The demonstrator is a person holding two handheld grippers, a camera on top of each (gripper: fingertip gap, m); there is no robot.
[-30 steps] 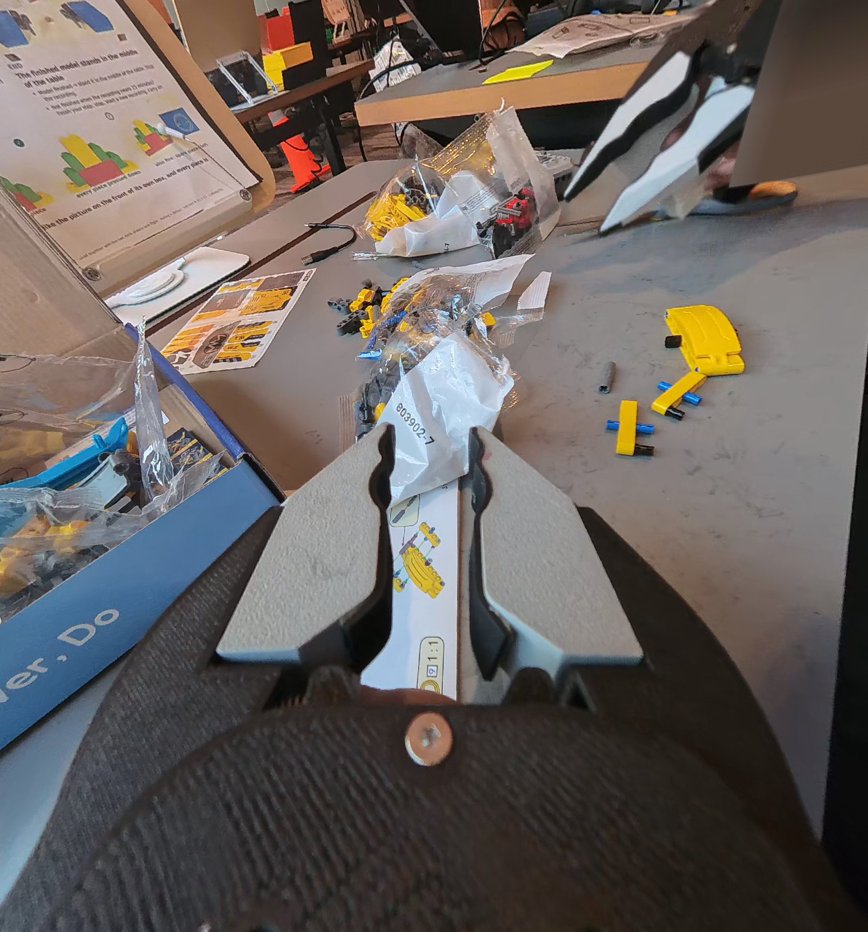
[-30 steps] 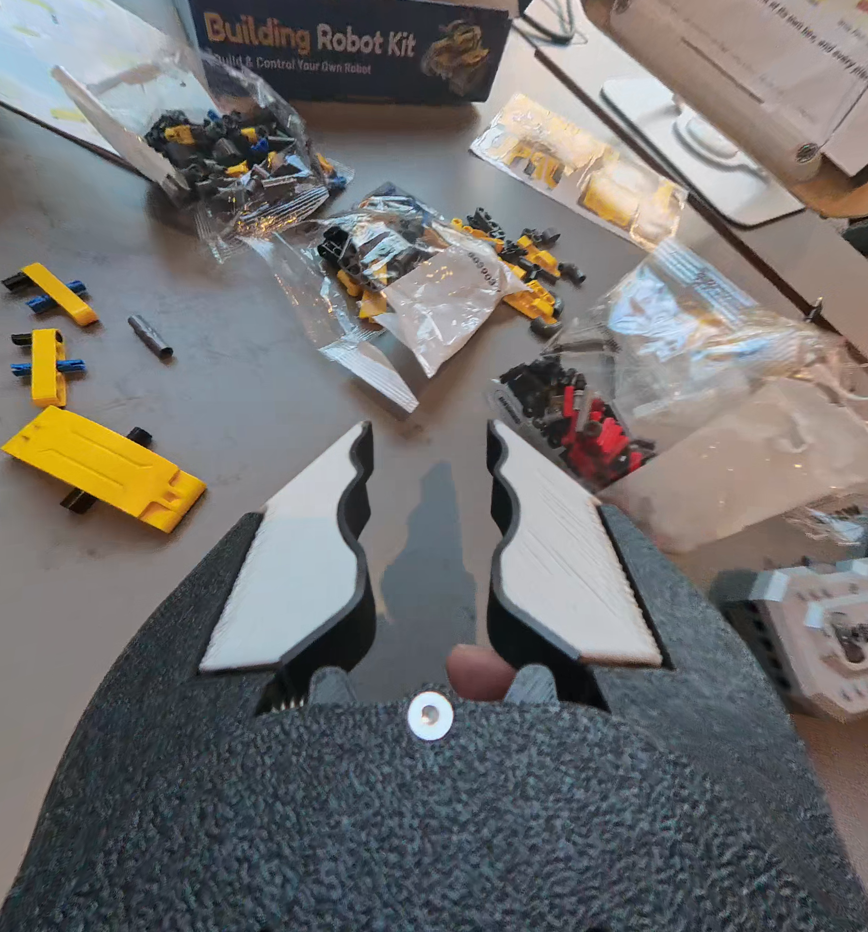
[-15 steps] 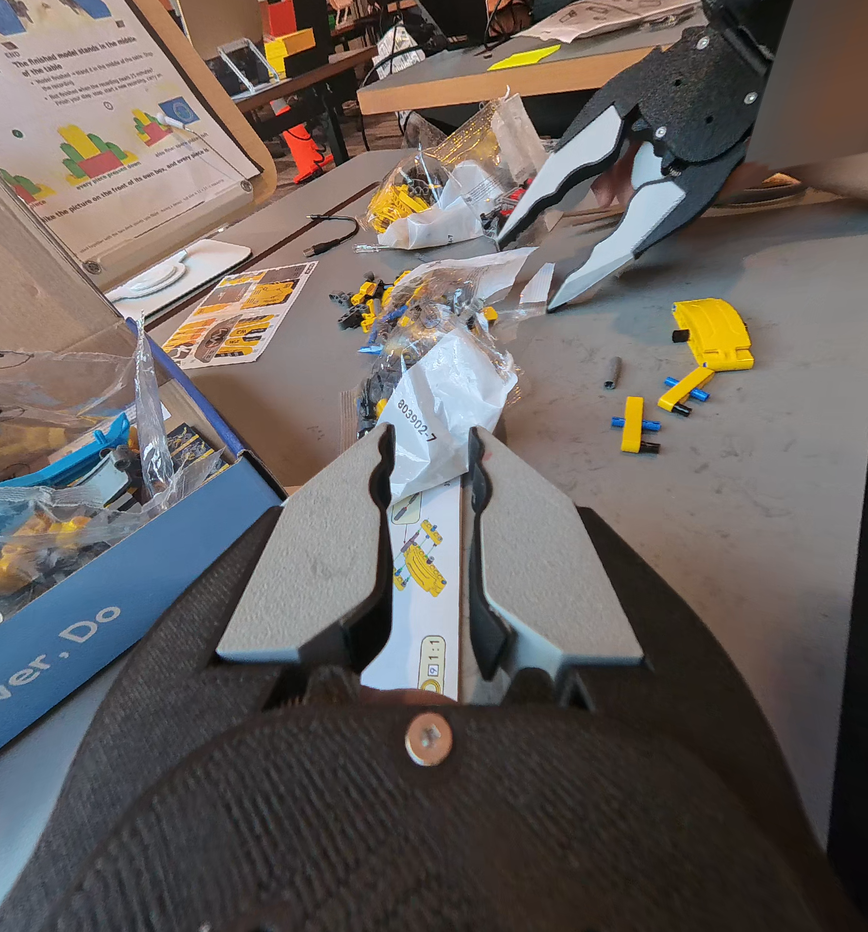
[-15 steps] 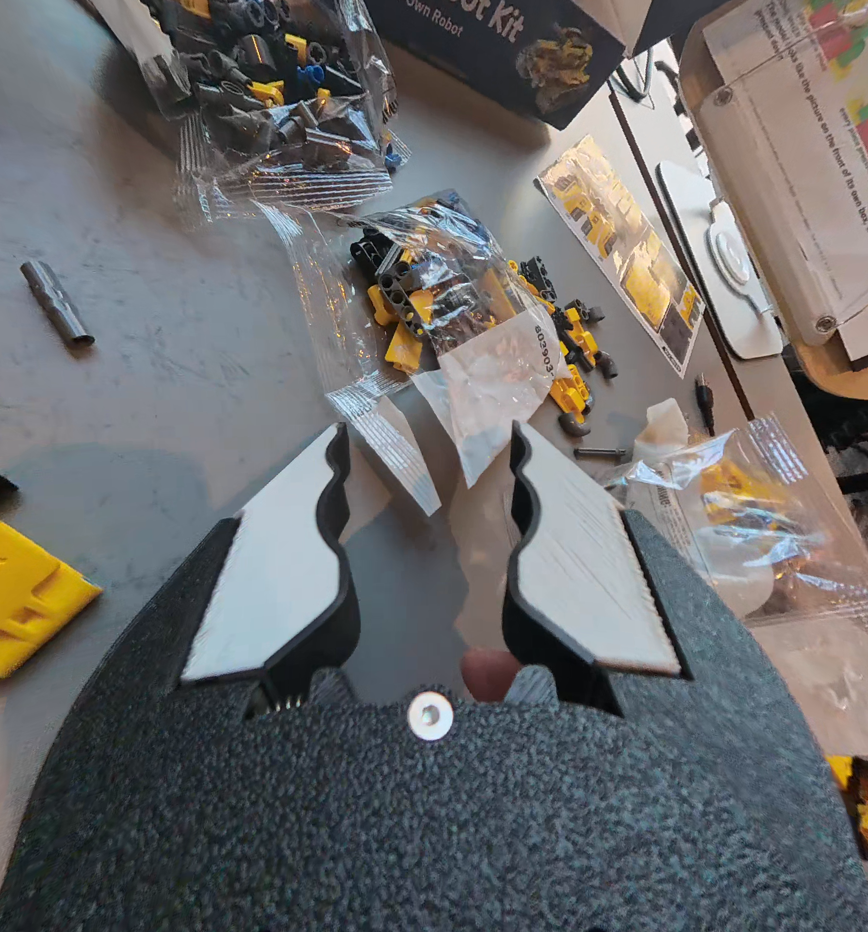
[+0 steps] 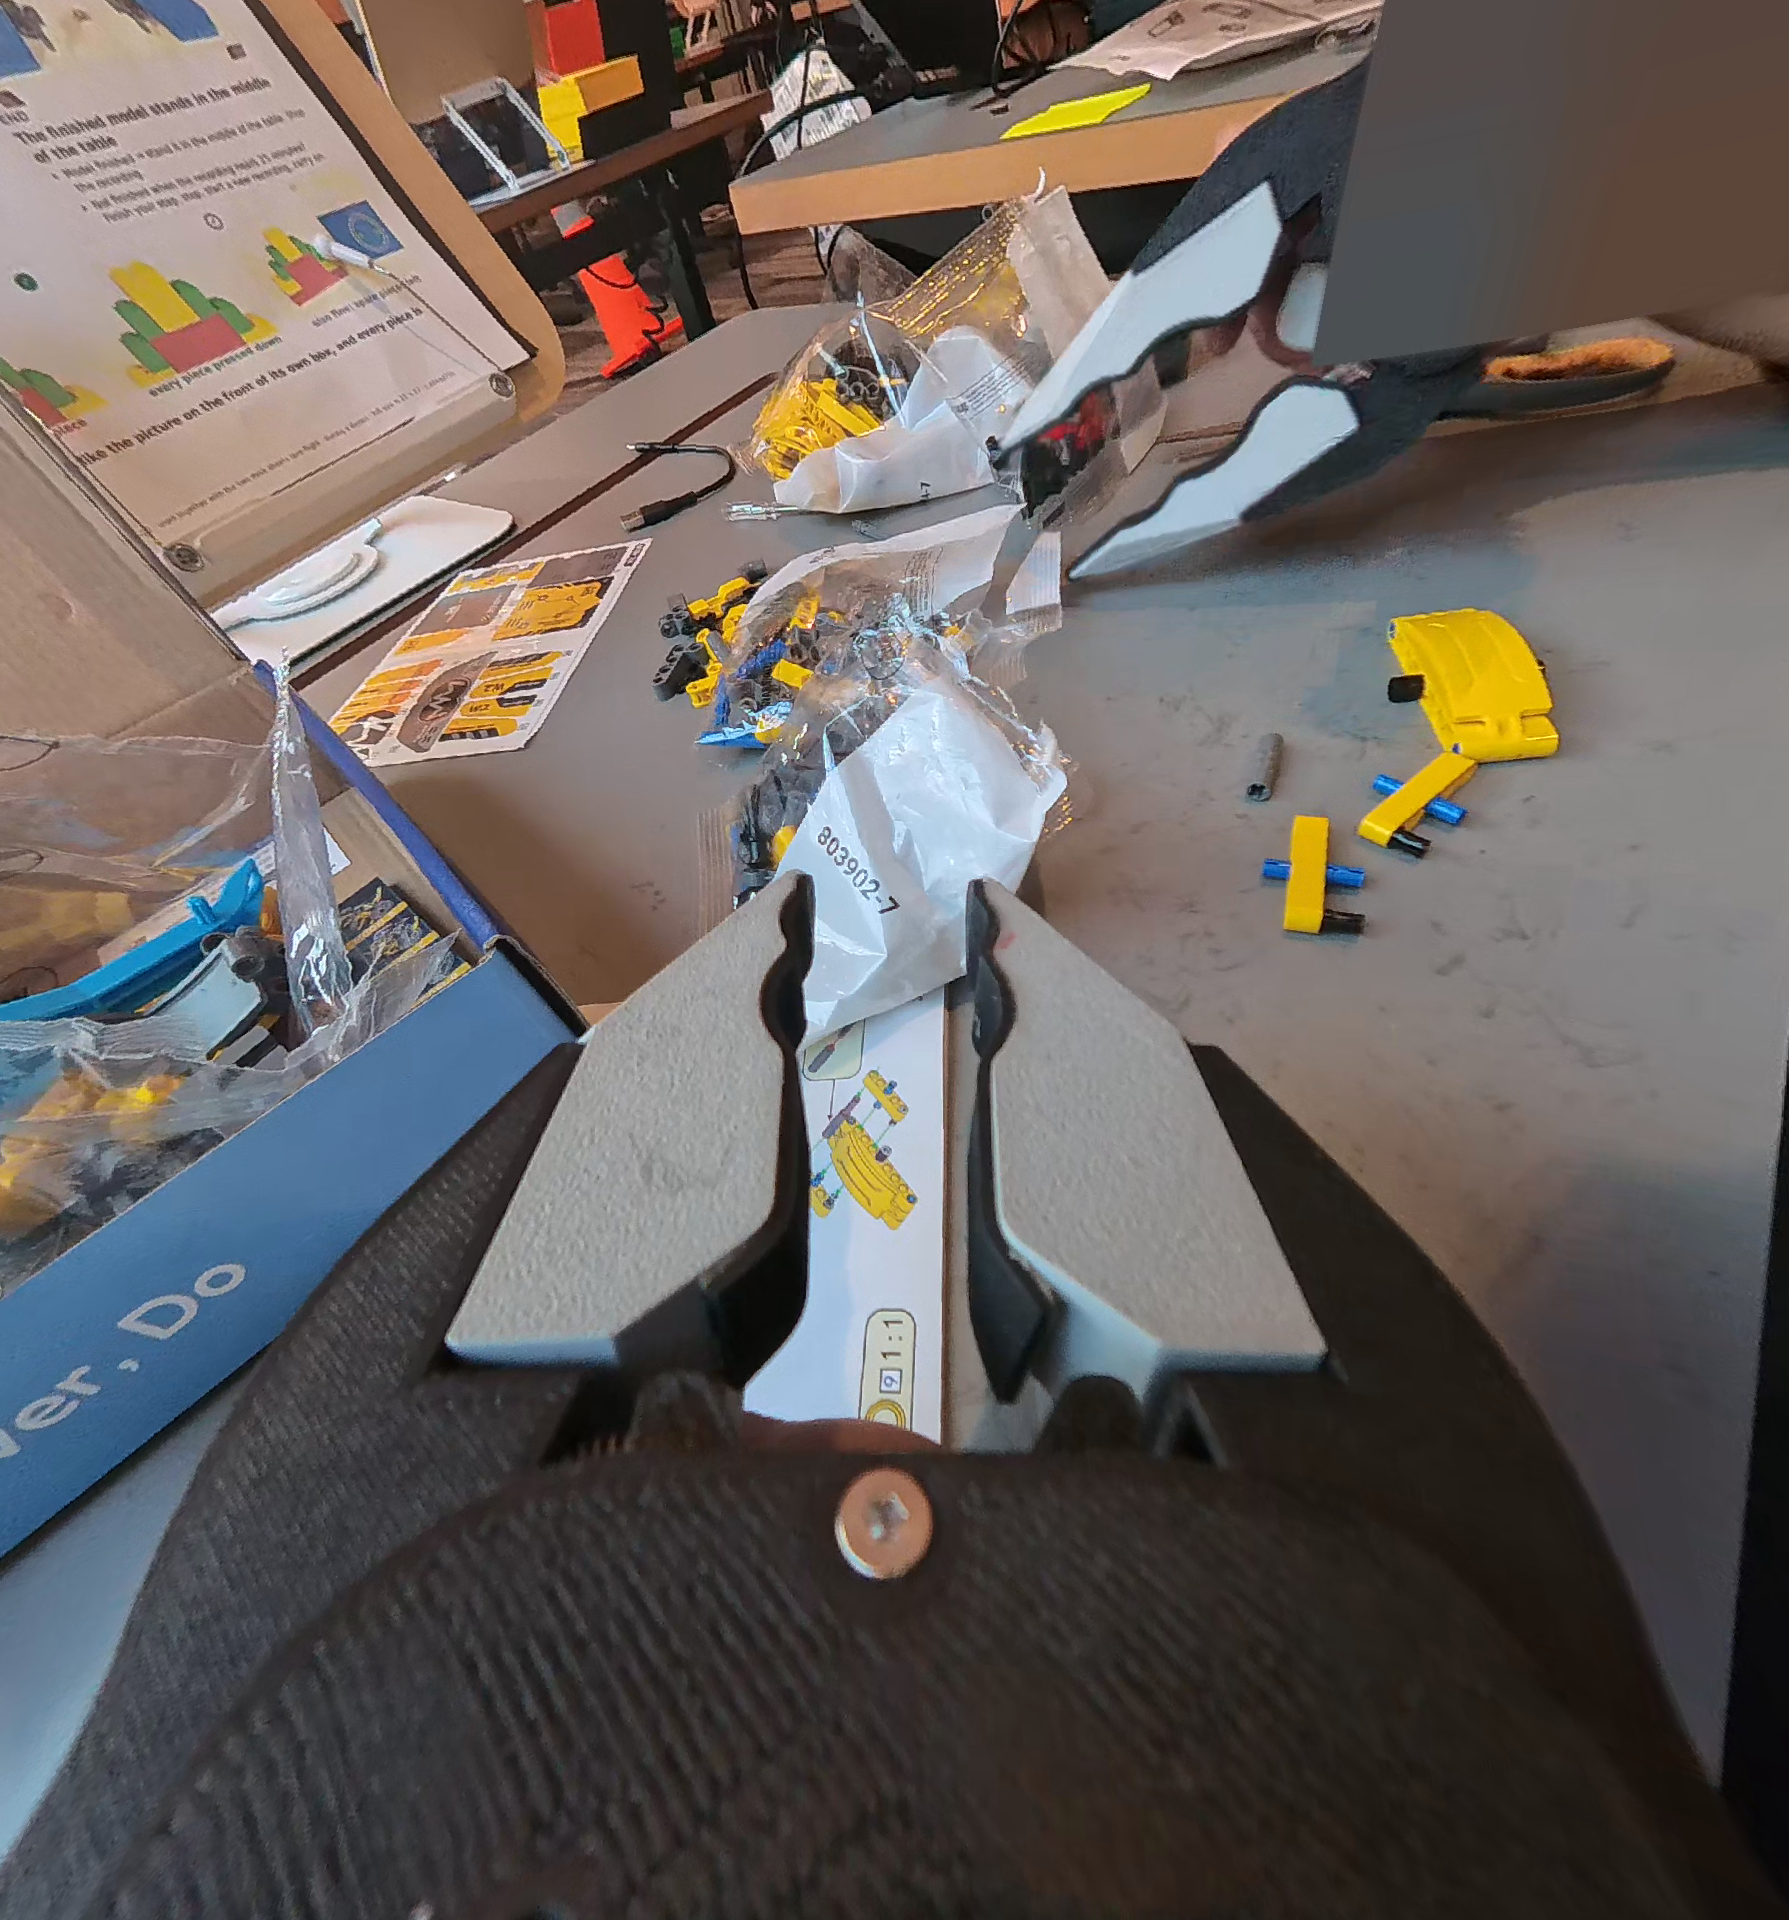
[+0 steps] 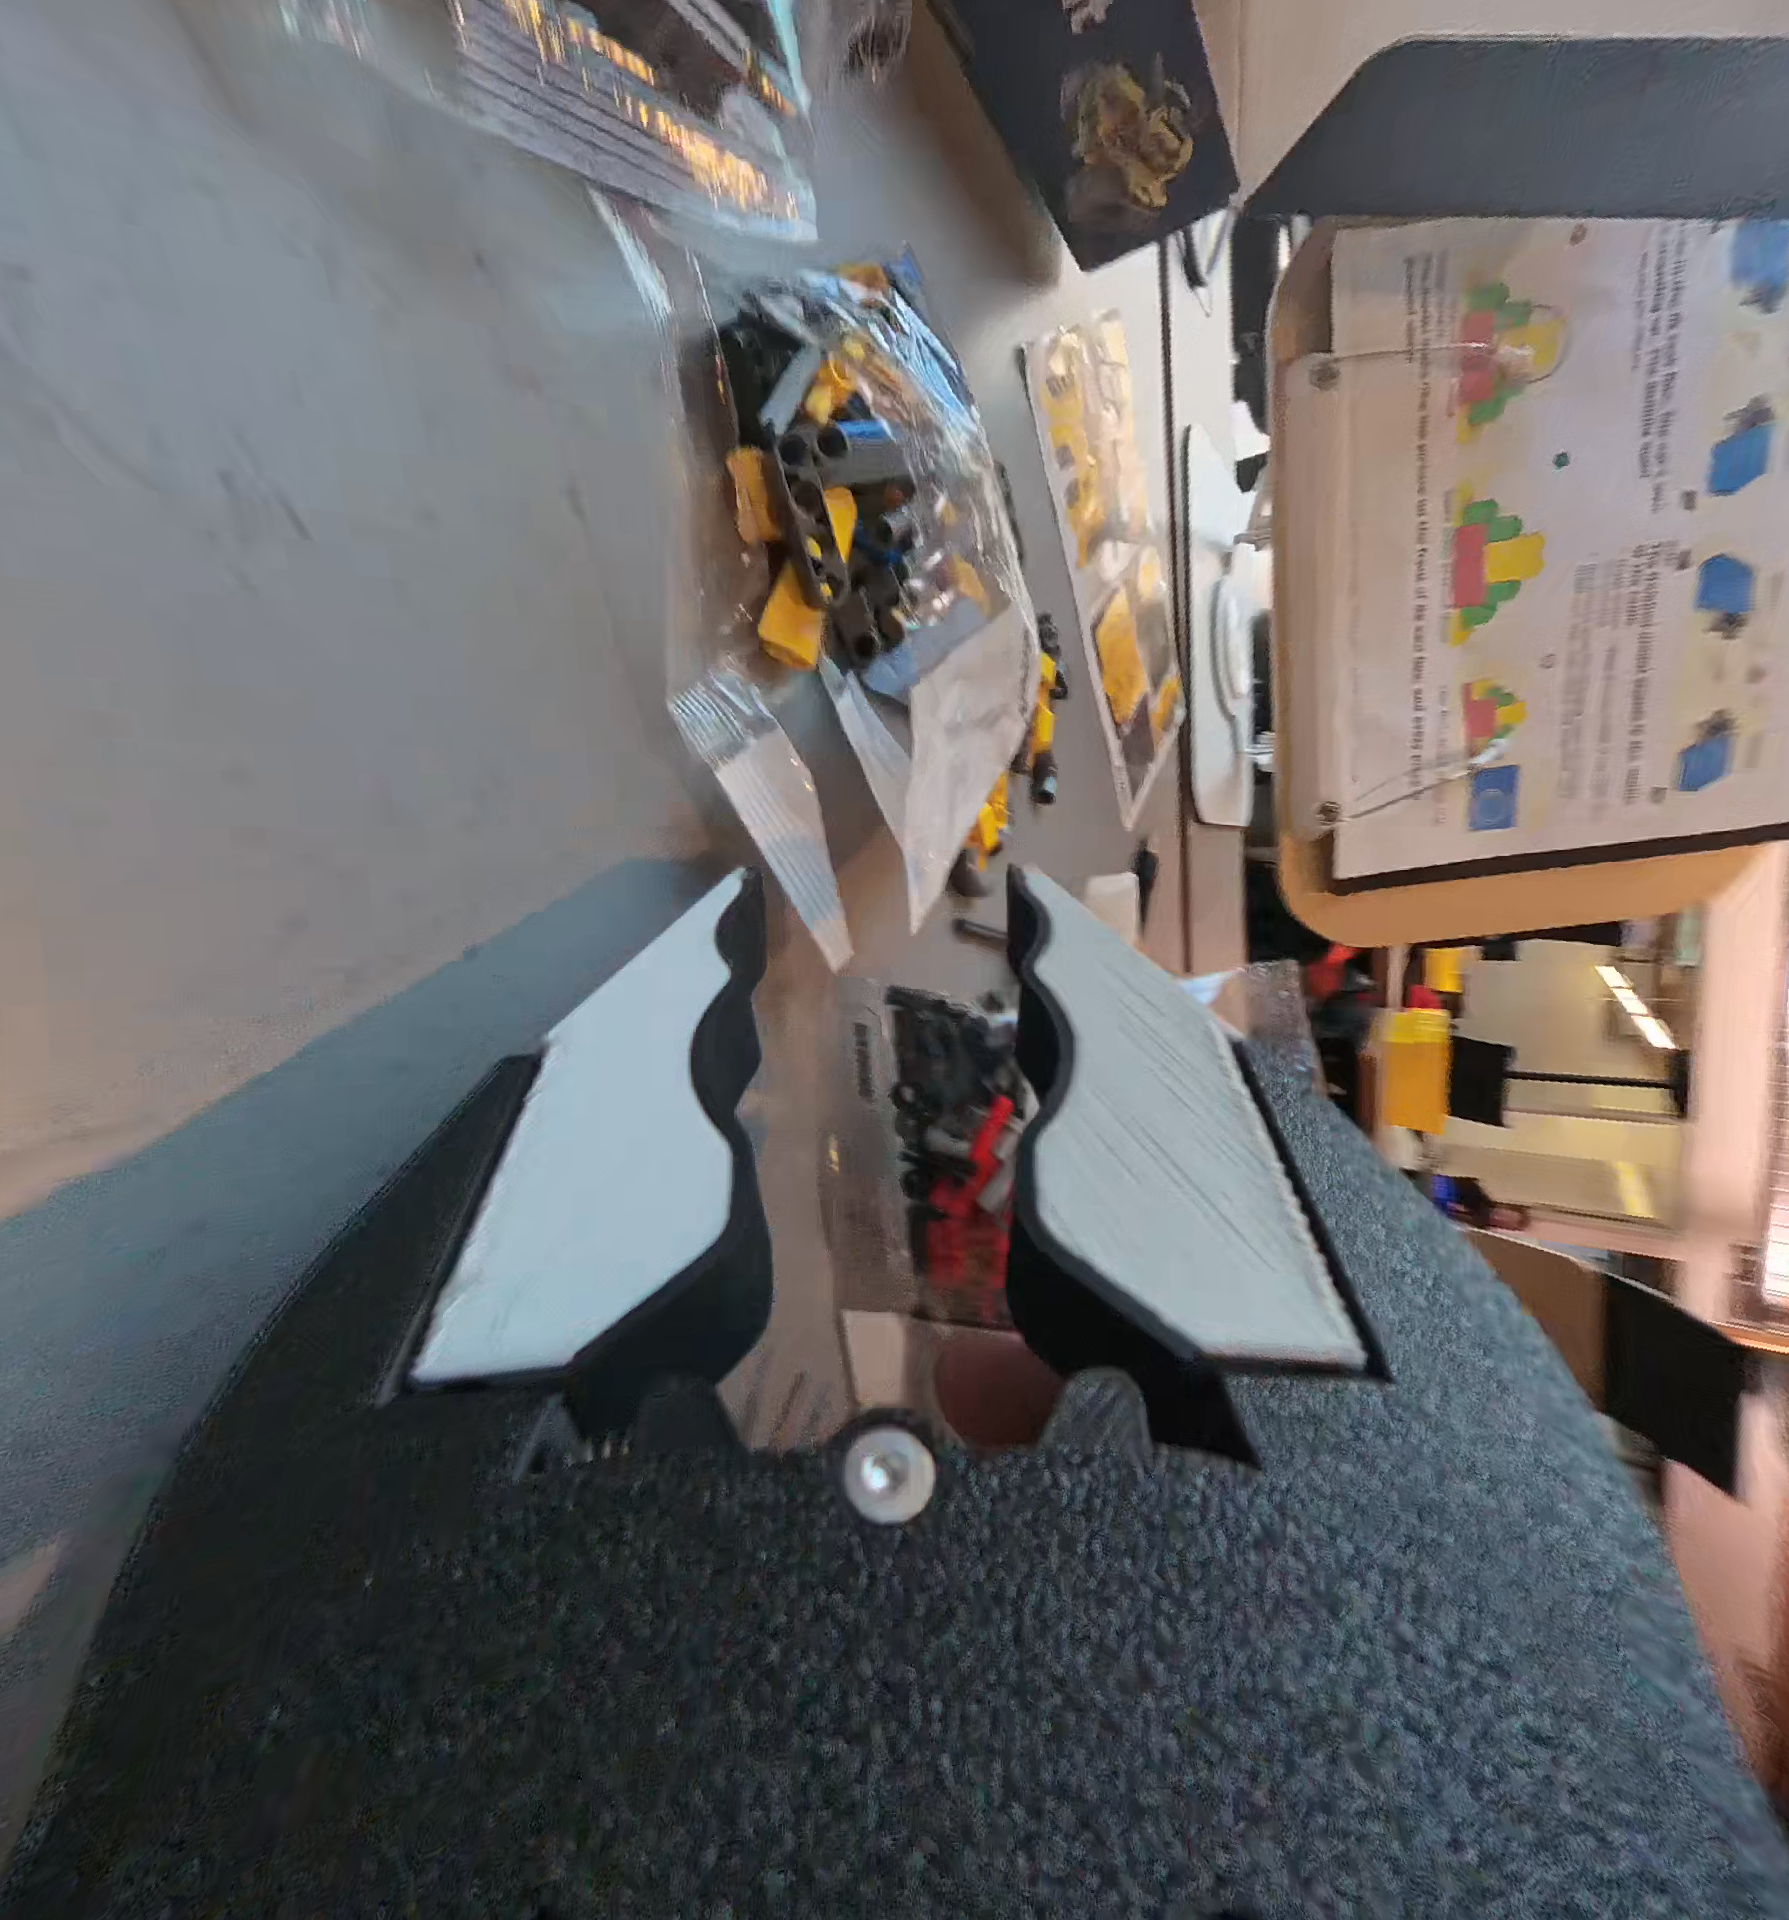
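Note:
My left gripper (image 5: 885,888) rests low over an instruction booklet (image 5: 879,1174), jaws a narrow gap apart. The white end of a clear bag of black and yellow parts (image 5: 921,810) lies between its tips. My right gripper (image 6: 879,883) is open and rolled onto its side. A clear bag of black and red parts (image 6: 942,1122) lies between its fingers. In the left wrist view the right gripper (image 5: 1041,509) straddles that bag (image 5: 1061,447) at the far side of the grey table (image 5: 1285,1091). The right wrist view is blurred.
An open blue box (image 5: 246,1195) of bagged parts stands at the left. A second parts bag (image 6: 838,520), a sticker sheet (image 5: 485,655) and an instruction board (image 5: 194,260) lie beyond. A yellow panel (image 5: 1472,686) and small yellow beams (image 5: 1311,873) lie at the right. Tip to tip, the grippers are about 25 cm apart.
My right gripper has come in over the table, rolled onto its side and now straddles the black-and-red parts bag. My left gripper has not moved.

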